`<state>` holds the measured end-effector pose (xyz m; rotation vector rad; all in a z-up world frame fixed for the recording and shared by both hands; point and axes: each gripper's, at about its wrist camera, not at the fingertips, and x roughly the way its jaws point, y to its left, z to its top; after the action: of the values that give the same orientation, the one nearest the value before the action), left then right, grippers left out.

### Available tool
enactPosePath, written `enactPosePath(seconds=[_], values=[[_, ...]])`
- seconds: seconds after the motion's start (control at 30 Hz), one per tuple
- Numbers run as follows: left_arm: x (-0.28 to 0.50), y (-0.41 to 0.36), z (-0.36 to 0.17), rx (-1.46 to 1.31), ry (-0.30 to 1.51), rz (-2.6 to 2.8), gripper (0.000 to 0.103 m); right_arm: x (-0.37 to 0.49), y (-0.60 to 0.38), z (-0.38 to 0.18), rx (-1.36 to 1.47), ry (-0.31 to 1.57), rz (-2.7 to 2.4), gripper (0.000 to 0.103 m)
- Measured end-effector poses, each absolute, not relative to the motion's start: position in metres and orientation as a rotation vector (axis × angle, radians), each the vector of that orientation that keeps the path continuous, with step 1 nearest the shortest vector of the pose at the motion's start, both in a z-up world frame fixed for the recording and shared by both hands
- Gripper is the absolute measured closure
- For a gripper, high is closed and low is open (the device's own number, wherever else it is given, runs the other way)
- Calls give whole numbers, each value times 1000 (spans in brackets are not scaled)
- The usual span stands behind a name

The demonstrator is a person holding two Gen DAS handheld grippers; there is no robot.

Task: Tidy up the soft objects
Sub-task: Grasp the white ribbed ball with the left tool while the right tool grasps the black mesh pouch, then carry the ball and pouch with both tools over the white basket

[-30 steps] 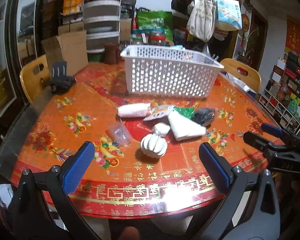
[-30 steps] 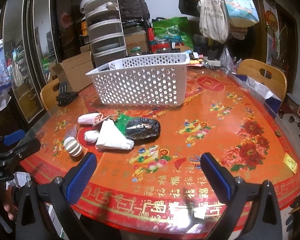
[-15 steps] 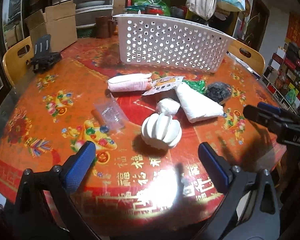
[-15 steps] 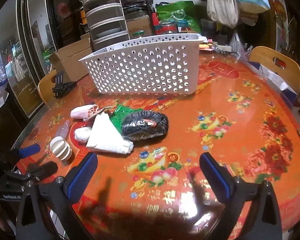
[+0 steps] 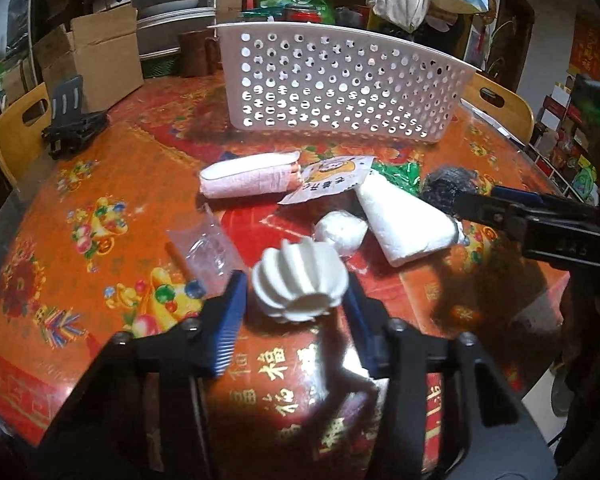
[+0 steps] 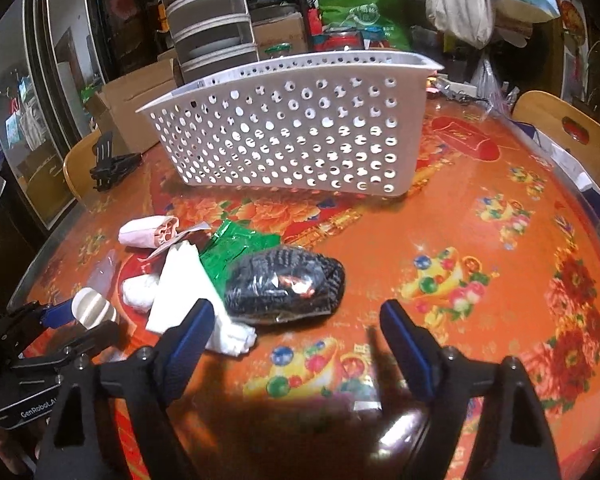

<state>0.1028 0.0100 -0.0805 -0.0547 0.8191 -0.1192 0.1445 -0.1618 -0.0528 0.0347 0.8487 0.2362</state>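
The left gripper (image 5: pixel 296 300) has just been closing its jaws around the white ribbed soft ball (image 5: pixel 300 282), which sits between the 2 blue pads near the front edge of the round table (image 5: pixel 80 184); the pads sit close against its sides, but whether they already press on it cannot be told. Seen from the right wrist, the same ball (image 6: pixel 94 308) shows as a striped white lump between the left gripper's fingers (image 6: pixel 60 314) at the table's left edge. The right gripper (image 6: pixel 296 336) has also just been narrowing, yet its jaws stand wide apart with only bare tablecloth between them; its left pad overlaps the near end of the white folded cloth (image 6: pixel 180 288), whether touching is unclear. Just beyond it lies the dark striped bundle in clear wrap (image 6: pixel 284 288), touching a green crinkled packet (image 6: pixel 232 248). A small white wad (image 5: pixel 340 232) lies just beside the cloth, and a pink rolled towel (image 5: pixel 252 180) lies further toward the middle of the table, next to a printed paper packet (image 5: pixel 328 180). A clear plastic wrapper (image 5: pixel 204 248) lies left of the ball. The white perforated basket (image 5: pixel 340 84) stands upright toward the far edge, well apart from the pile
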Motion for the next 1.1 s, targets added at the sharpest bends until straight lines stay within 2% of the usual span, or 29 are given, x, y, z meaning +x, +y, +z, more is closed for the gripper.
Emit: enactPosePath(seconds=[0.53, 1.1], values=[[100, 11, -75, -66, 778, -129, 63, 161, -154, -58, 11, 893, 261, 42], [97, 8, -36, -70, 712, -149, 63, 135, -177, -16, 10, 744, 249, 44]])
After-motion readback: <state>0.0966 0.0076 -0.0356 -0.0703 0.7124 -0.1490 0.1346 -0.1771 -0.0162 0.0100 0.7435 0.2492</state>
